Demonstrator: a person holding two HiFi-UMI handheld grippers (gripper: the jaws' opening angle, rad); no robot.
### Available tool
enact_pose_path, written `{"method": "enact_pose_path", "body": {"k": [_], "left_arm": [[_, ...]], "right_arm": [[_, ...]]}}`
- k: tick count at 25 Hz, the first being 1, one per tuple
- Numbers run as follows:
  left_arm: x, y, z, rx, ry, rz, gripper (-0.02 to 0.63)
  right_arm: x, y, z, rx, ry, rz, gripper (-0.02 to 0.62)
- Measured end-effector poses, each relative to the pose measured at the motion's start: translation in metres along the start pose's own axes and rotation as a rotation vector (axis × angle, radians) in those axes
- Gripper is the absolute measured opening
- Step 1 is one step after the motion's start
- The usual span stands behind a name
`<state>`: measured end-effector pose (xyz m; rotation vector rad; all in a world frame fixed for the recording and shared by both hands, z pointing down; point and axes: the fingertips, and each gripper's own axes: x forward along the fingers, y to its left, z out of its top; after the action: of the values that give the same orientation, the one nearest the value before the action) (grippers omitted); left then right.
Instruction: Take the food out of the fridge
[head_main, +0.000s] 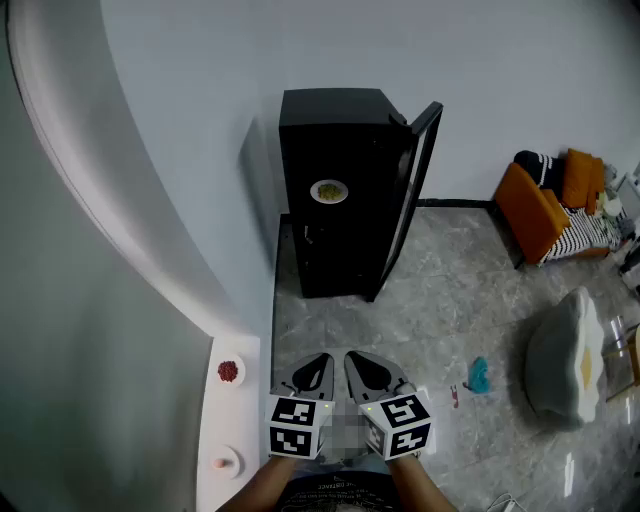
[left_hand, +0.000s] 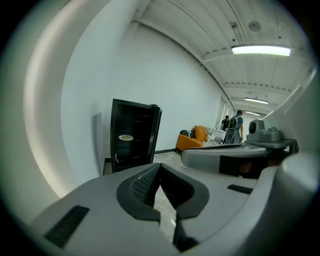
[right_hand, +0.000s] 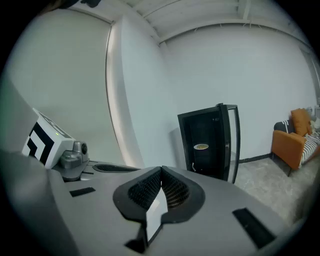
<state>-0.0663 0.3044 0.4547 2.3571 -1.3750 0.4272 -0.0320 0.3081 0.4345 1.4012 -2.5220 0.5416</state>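
Observation:
A black fridge (head_main: 335, 190) stands against the white wall with its door (head_main: 415, 180) swung open to the right. On a shelf inside sits a white plate of yellowish food (head_main: 329, 191), also visible as the plate (left_hand: 126, 137) in the left gripper view and the plate (right_hand: 201, 147) in the right gripper view. My left gripper (head_main: 325, 357) and right gripper (head_main: 350, 355) are side by side low in the head view, well short of the fridge, pointing toward it. Both are shut with nothing held: left gripper (left_hand: 160, 165), right gripper (right_hand: 161, 170).
A white ledge along the curved left wall carries a small bowl of red bits (head_main: 229, 371) and a small dish (head_main: 225, 461). An orange sofa (head_main: 545, 210) and a pale beanbag (head_main: 565, 360) stand to the right. A teal object (head_main: 479, 375) lies on the grey stone floor. People (left_hand: 235, 122) stand far off.

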Motion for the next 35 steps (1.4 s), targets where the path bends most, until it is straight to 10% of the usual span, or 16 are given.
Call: {"method": "enact_pose_path", "body": {"k": [15, 35], "left_arm": [[0.007, 0.021, 0.011, 0.007, -0.01, 0.005, 0.014], [0.138, 0.035, 0.073, 0.029, 0.018, 0.006, 0.014]], "right_arm": [[0.028, 0.004, 0.006, -0.011, -0.003, 0.005, 0.021], [0.109, -0.105, 0.05, 0.018, 0.013, 0.022, 0.021]]}}
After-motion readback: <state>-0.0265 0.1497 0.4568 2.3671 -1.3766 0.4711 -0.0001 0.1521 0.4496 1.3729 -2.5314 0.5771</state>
